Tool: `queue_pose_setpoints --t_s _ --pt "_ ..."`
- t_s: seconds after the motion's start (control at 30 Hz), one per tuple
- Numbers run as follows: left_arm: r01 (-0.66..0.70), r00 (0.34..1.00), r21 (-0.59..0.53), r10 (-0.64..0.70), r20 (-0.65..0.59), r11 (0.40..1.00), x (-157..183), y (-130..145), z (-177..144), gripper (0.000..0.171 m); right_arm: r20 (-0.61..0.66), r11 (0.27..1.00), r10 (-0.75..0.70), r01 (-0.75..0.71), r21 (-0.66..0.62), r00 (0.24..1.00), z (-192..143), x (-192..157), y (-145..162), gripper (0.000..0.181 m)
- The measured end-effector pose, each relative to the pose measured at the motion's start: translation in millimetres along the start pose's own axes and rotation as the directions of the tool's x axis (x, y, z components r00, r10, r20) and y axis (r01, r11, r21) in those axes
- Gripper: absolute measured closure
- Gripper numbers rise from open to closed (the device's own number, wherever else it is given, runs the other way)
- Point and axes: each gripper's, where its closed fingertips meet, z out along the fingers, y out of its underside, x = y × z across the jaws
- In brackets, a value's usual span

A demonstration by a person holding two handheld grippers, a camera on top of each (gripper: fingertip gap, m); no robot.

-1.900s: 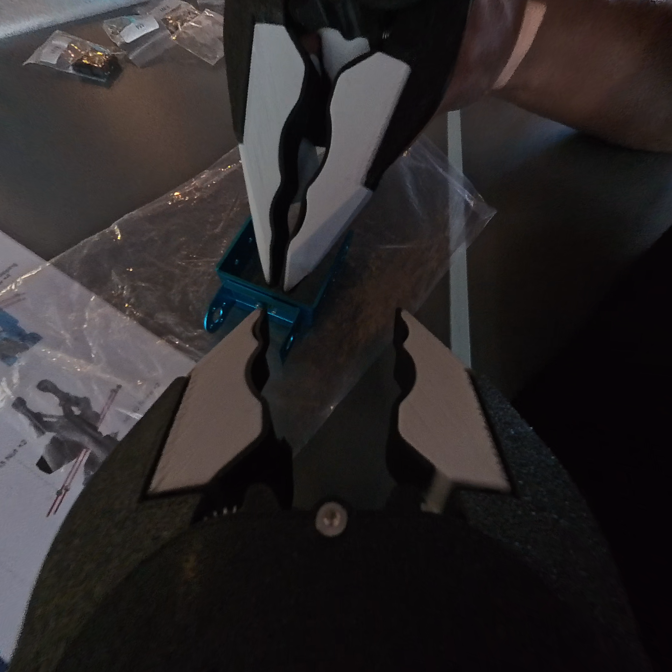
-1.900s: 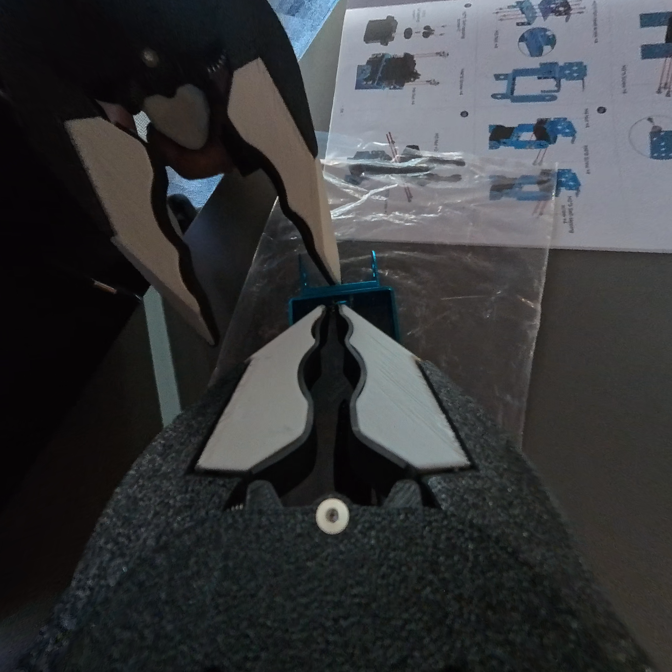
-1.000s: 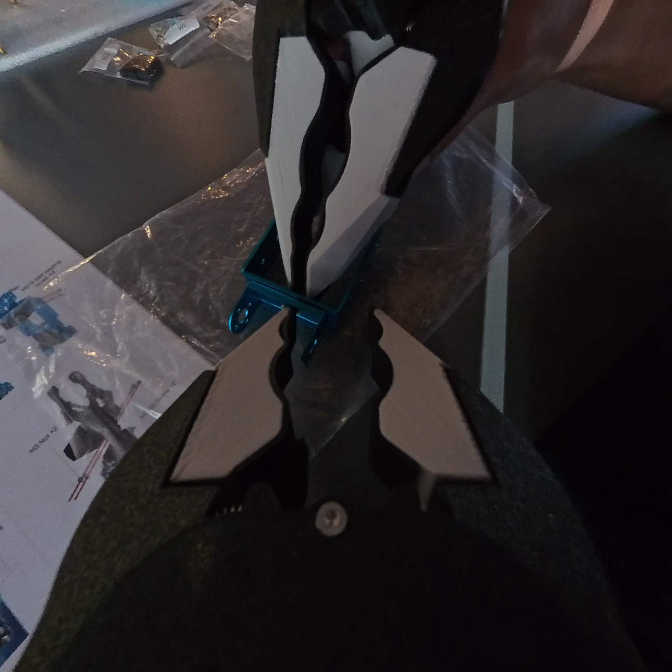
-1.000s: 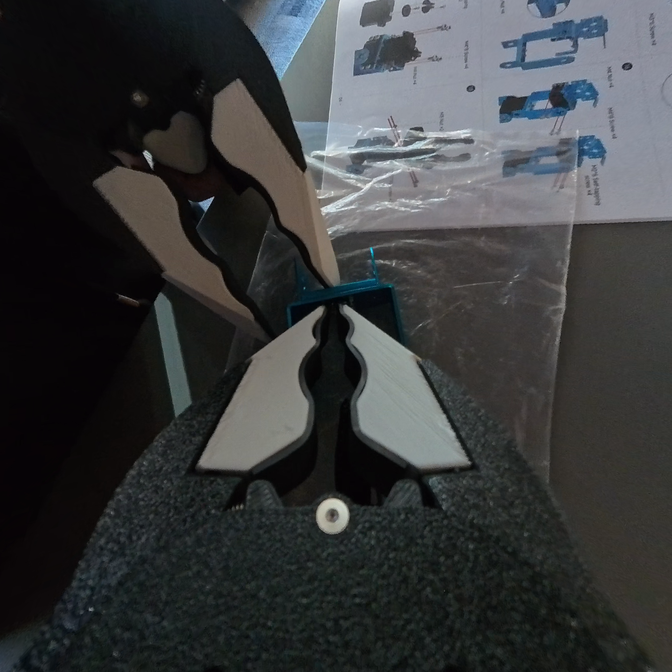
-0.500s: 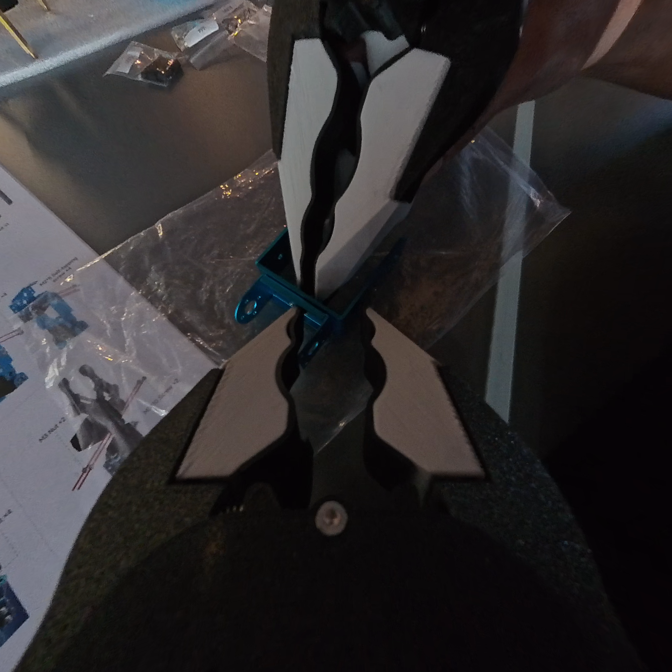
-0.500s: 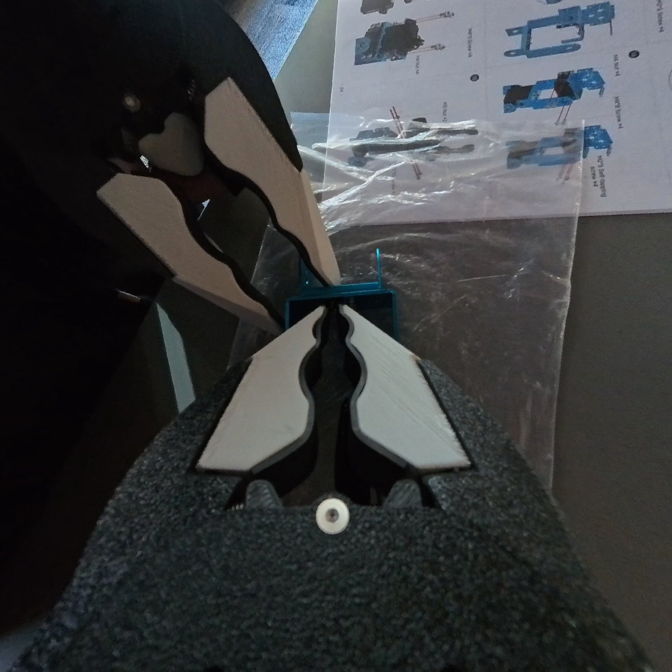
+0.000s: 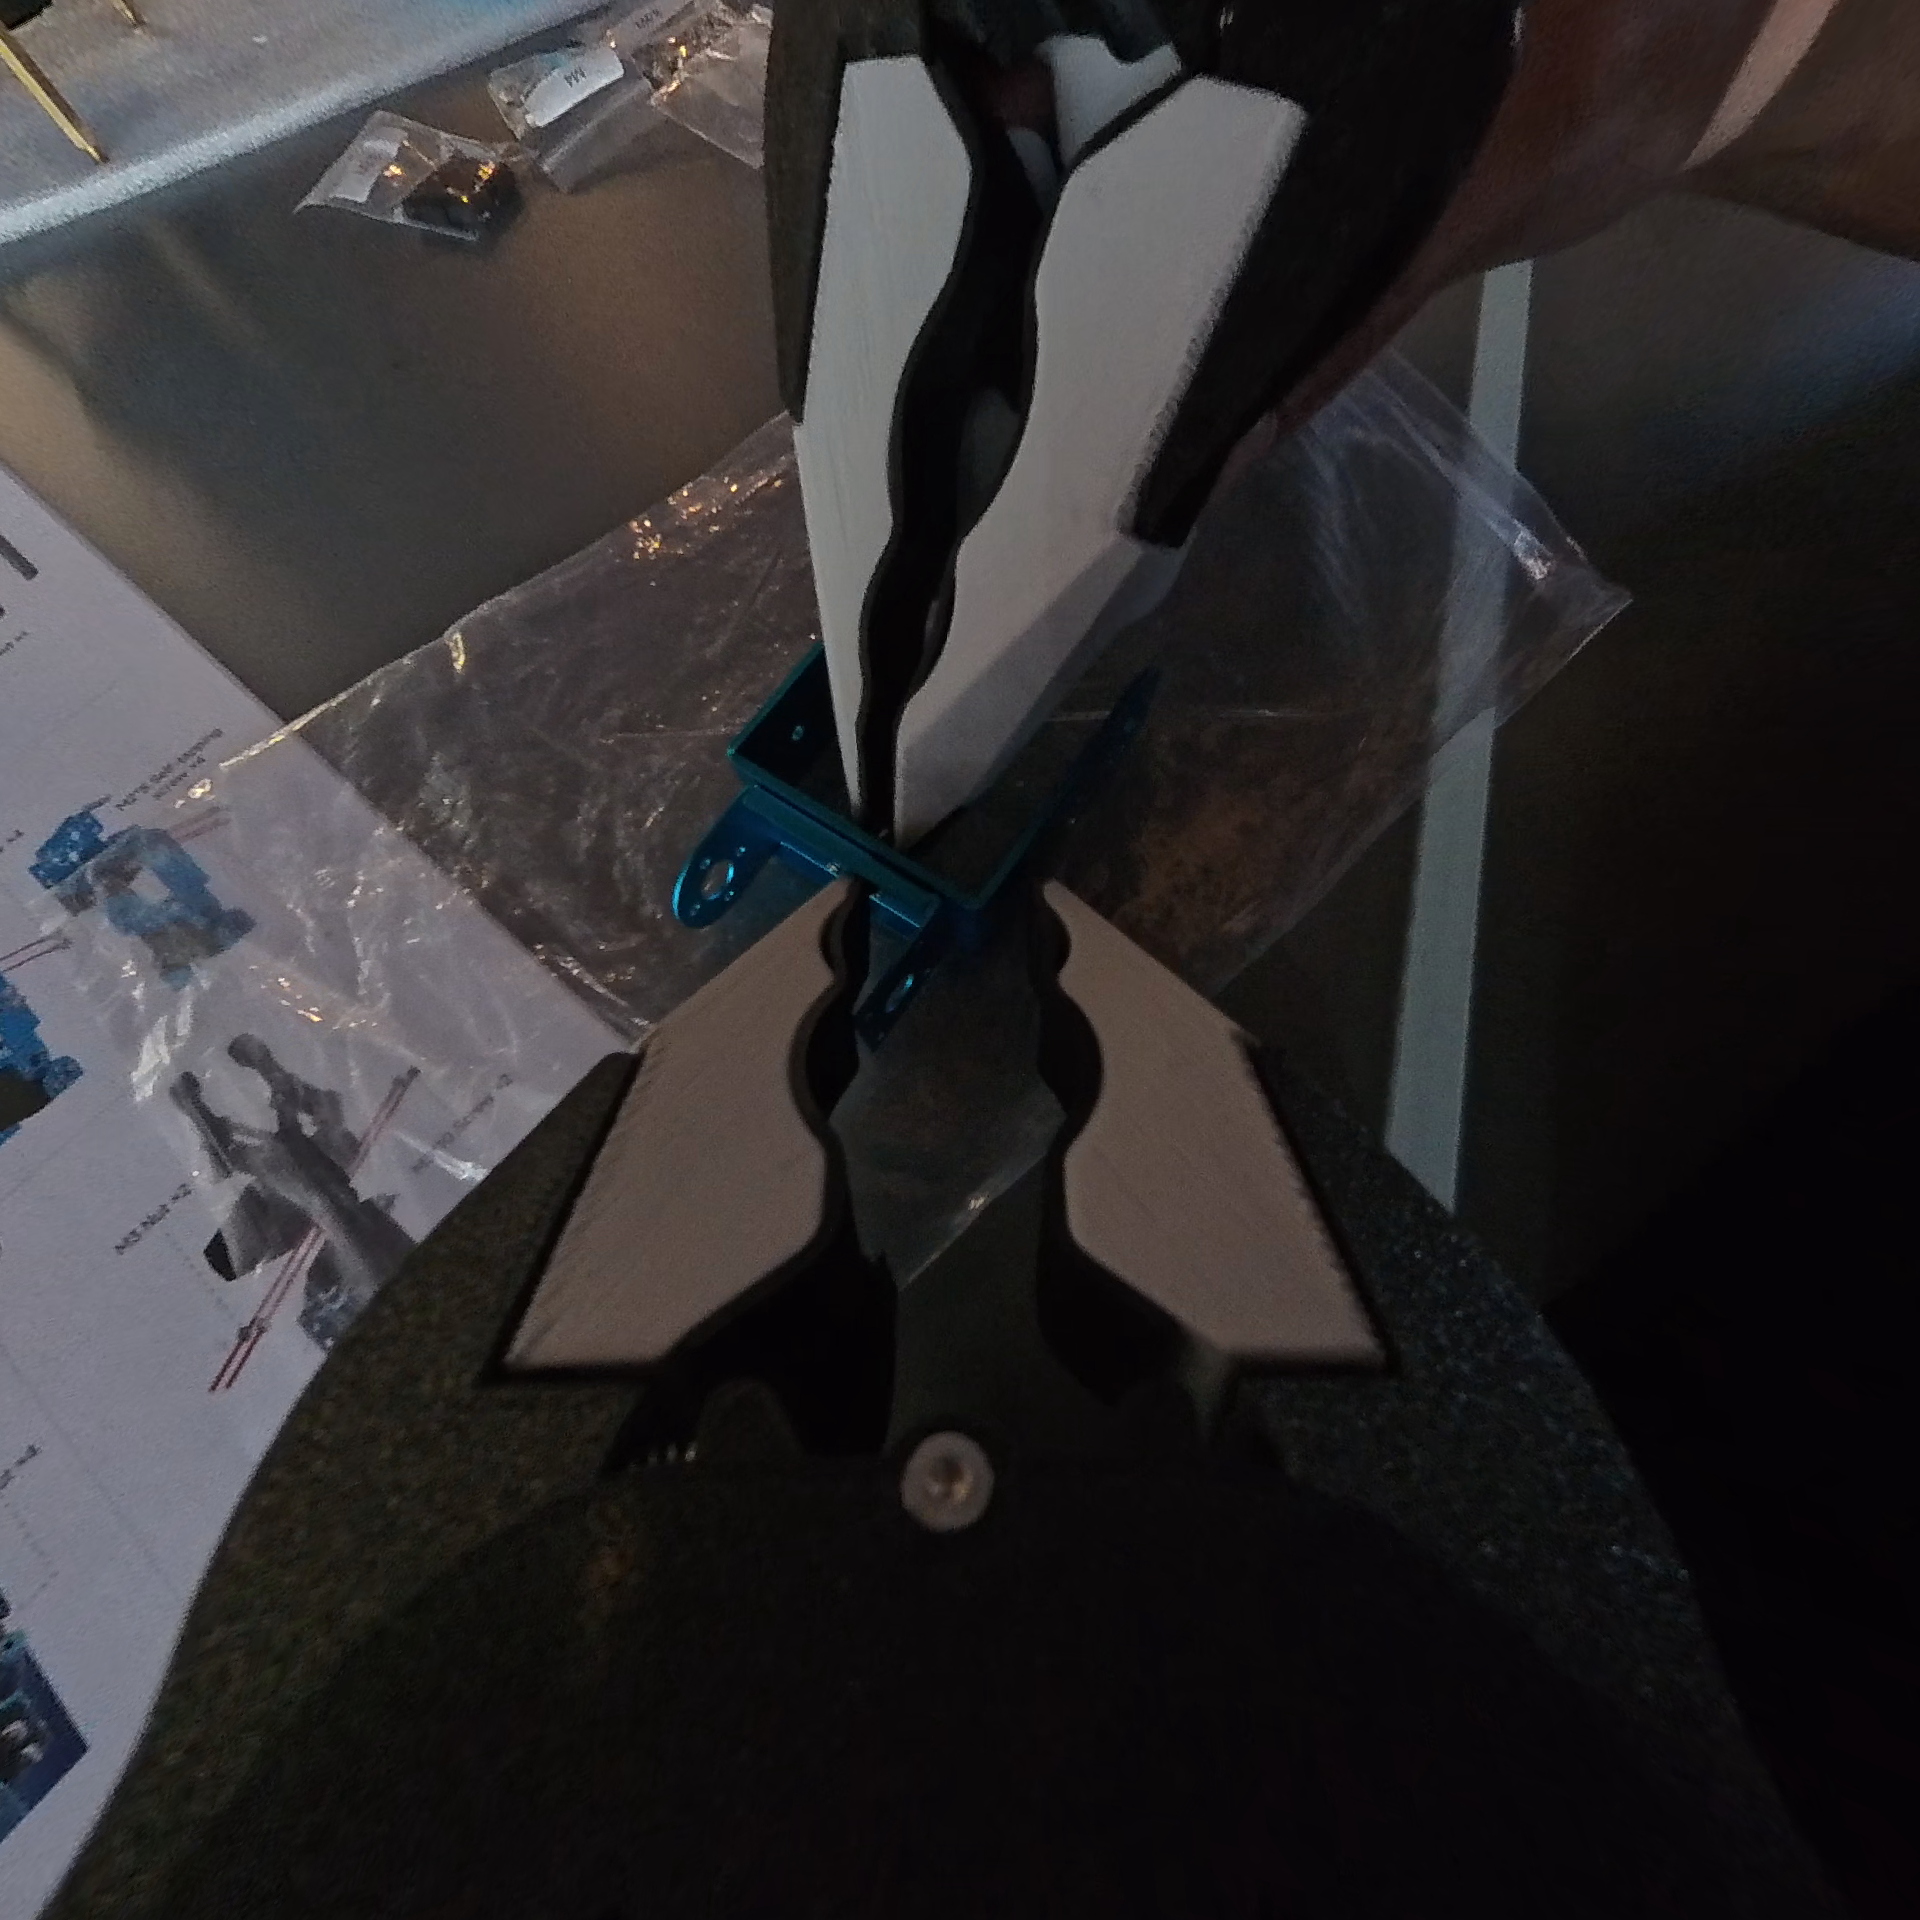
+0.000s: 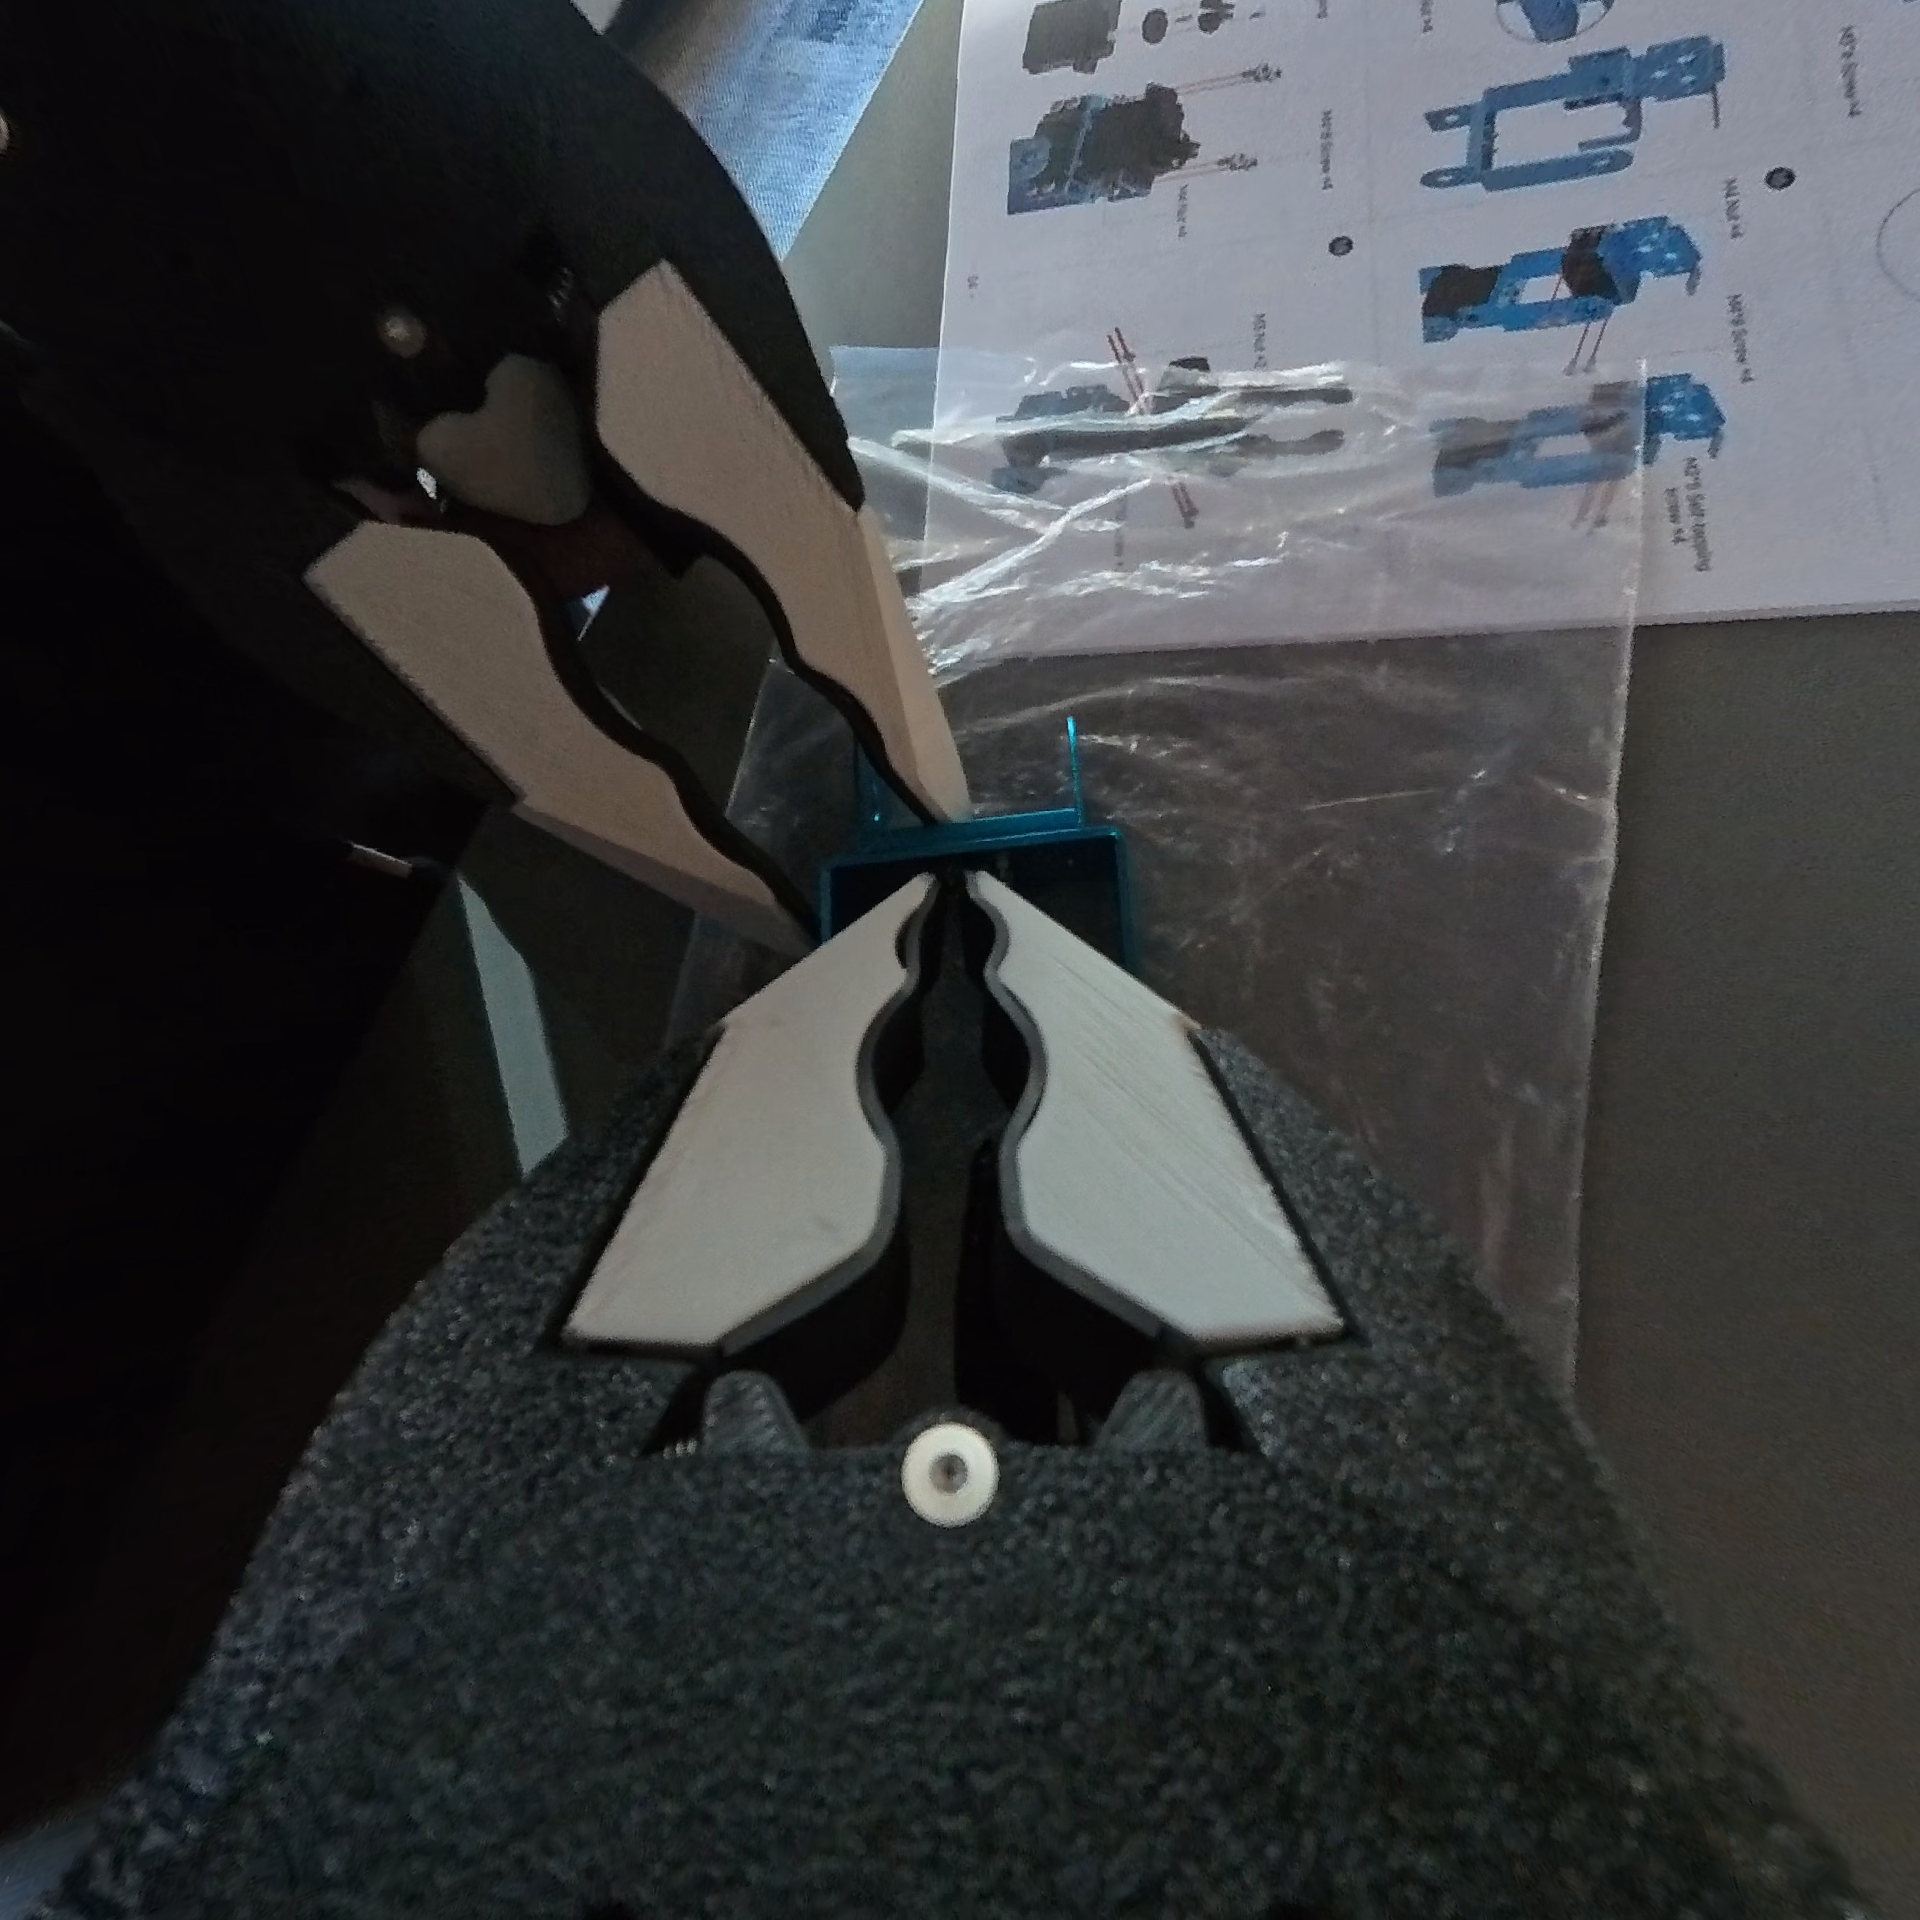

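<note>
The dark table (image 7: 416, 416) spreads wide and bare ahead and to the left of the left gripper (image 7: 940, 914), while its pale edge strip (image 7: 1455, 831) runs close on that gripper's right, with darkness beyond. A printed instruction sheet (image 8: 1455, 312) lies far ahead of the right gripper (image 8: 948, 878), its near edge under a clear plastic bag (image 8: 1403, 883) that stretches flat from the sheet back under both grippers; bare table lies right of the bag. On the bag stands a blue metal bracket (image 7: 831, 831), an open square frame with two holed tabs. The right gripper comes down into it from above, its white fingers pressed together on the frame's near wall. The left gripper's fingers are spread, with a gap between them; its left fingertip (image 7: 800, 935) meets the bracket's lower tab, the right one is apart from it. Small parts bags (image 7: 436, 182) lie well beyond, at the table's far left.
</note>
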Motion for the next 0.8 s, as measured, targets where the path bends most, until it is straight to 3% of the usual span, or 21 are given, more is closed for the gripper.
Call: queue_pose_setpoints --t_s 0.8 --pt "-0.007 1.000 0.002 0.007 0.021 1.000 0.0 -0.1 0.8 0.143 0.054 0.994 0.109 -0.110 0.006 0.993 0.0 -5.3 2.6 0.170"
